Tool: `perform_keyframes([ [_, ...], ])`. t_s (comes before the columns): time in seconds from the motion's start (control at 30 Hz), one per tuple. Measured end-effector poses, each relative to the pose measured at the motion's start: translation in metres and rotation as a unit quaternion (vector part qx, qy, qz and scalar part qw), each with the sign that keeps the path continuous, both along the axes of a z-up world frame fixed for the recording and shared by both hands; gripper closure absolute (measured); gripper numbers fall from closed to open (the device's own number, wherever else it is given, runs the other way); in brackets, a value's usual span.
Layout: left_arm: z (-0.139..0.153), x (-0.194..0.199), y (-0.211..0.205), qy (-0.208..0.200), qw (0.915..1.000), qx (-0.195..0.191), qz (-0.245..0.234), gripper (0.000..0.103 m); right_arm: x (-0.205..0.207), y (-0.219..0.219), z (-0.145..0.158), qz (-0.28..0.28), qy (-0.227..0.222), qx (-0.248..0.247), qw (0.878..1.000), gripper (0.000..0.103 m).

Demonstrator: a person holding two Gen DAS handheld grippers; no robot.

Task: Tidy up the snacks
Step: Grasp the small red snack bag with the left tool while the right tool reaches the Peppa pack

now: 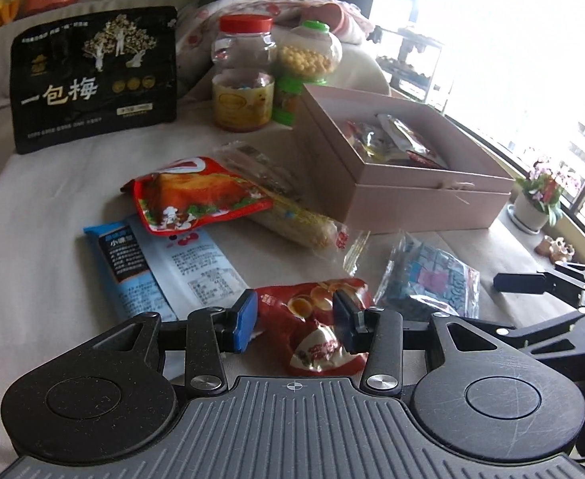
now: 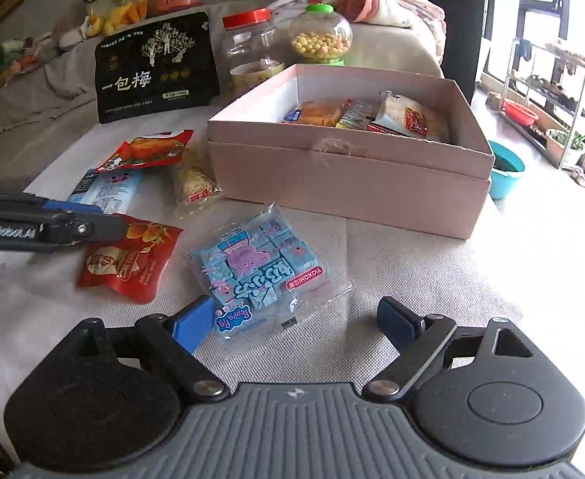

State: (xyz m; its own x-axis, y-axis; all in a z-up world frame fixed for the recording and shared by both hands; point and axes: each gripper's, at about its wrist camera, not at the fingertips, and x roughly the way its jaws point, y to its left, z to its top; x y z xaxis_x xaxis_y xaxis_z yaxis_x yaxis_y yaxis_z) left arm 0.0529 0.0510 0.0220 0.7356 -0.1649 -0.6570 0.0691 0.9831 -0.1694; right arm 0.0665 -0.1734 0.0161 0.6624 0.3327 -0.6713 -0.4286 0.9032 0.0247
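Left tool (image 1: 296,321): I see it pitched downward over the cloth-covered surface (image 1: 33,239), jaws set narrow, with the small red snack packet (image 1: 308,307) between the two pads. The right-hand pad overlaps the packet's edge. I cannot tell whether the pads press on it or whether it only lies under them. In the right wrist view this tool enters from the left edge, with its tips over the upper corner of that packet. Right tool (image 2: 296,321): also pitched downward, jaws spread wide and gripping nothing. The blue cartoon-pig packet (image 2: 260,271) lies flat on the cloth just ahead of the fingers, and its near corner reaches the left blue pad. The pink box (image 2: 332,183) stands open behind this packet, with several wrapped snacks already inside at its far right end. To the left of the box lie a red chicken-print packet (image 1: 196,195), a clear noodle-like packet (image 1: 292,219) partly beneath it, and a long blue-and-white packet (image 1: 161,267). Behind these, a black pouch (image 1: 93,80) stands upright, with a red-lidded jar (image 1: 242,76) and a green-lidded jar (image 1: 308,56) of yellow balls beside it. No object lies between either tool and the box.
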Motion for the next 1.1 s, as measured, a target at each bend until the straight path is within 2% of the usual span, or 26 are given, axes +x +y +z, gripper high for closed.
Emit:
perform_keyframes([
  [0.2,-0.001,0.015,0.002,-0.003,1.0000,-0.001,-0.003,0.057,-0.014,0.010,-0.010,0.010,-0.047,-0.038,0.998,0.011],
  [0.4,-0.009,0.023,0.017,0.023,0.9965,-0.077,-0.024,0.057,-0.009,0.003,-0.010,0.012,-0.036,-0.014,0.999,0.010],
  [0.5,-0.010,0.010,0.015,0.031,0.9946,-0.083,-0.054,0.058,-0.010,0.005,-0.010,0.012,-0.039,-0.018,0.999,0.010],
  [0.7,-0.005,-0.031,-0.008,0.033,0.9918,-0.016,-0.123,0.057,-0.009,0.004,-0.010,0.013,-0.039,-0.017,0.999,0.010],
  [0.9,0.008,-0.051,-0.020,0.031,0.9869,0.013,-0.158,0.057,-0.009,0.003,-0.010,0.013,-0.039,-0.012,0.999,0.009],
  [0.97,0.014,-0.054,-0.020,0.021,0.9873,0.018,-0.156,0.057,-0.009,0.003,-0.010,0.012,-0.038,-0.010,0.999,0.009],
  [1.1,0.026,-0.053,-0.015,0.001,0.9931,0.026,-0.114,0.057,-0.010,0.003,-0.010,0.014,-0.038,-0.011,0.999,0.009],
])
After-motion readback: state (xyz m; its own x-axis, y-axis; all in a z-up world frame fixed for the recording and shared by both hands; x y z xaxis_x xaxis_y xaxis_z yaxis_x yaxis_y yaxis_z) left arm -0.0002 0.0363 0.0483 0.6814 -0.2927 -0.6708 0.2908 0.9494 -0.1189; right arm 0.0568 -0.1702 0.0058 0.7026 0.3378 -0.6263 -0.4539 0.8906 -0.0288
